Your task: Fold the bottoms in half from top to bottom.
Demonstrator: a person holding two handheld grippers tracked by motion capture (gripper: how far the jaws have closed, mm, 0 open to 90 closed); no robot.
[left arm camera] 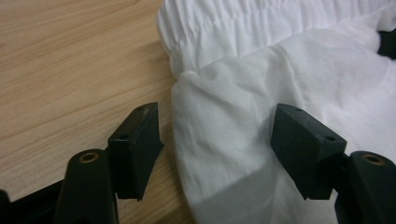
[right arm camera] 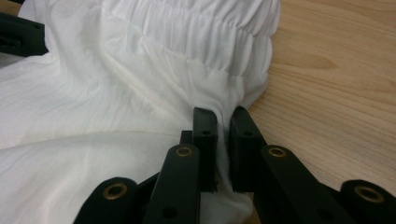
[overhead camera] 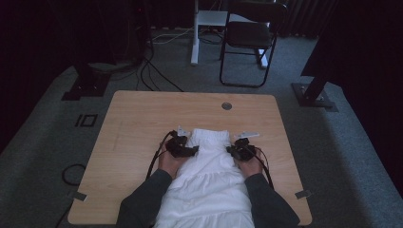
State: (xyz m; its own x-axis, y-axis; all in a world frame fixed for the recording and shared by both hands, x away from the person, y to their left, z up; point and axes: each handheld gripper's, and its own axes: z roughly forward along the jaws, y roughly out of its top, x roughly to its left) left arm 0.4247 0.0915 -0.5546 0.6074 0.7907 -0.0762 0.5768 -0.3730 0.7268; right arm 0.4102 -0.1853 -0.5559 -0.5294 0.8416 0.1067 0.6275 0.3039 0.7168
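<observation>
Garment: a white skirt (overhead camera: pixel 209 180) with a gathered elastic waistband (overhead camera: pixel 210 136) lay flat down the middle of the wooden table (overhead camera: pixel 138 123), waistband at the far end, hem running off the near edge towards the person.

Left gripper (overhead camera: pixel 183 146): released. In the left gripper view its jaws stood wide apart with a fold of the skirt's (left arm camera: pixel 261 116) side edge between them, but the pads weren't pressing on anything. One jaw sat over bare wood, the other over cloth.

Right gripper (overhead camera: pixel 240 149): clenched on the skirt (right arm camera: pixel 116 107). The right gripper view showed the two jaws nearly together with a thin pinch of fabric caught just below the waistband (right arm camera: pixel 205 37), at the skirt's edge next to bare table (right arm camera: pixel 336 79).

How it'd handle: my guess, very light and totally floppy. Thin cotton-looking cloth, no stiffness at all, so it'd drape and sag from wherever it was pinched. Not fragile, not really slippery, though a single thin layer could slide out of a loose pinch.

Where to grab: I'd go for the side edges right at or just under the elastic, one gripper per side. The gathers are thicker there and give the pads something to bite. The left side would need a pinch to match the right.

Background: a black chair (overhead camera: pixel 249 35) and cables on the grey carpet behind the table.
</observation>
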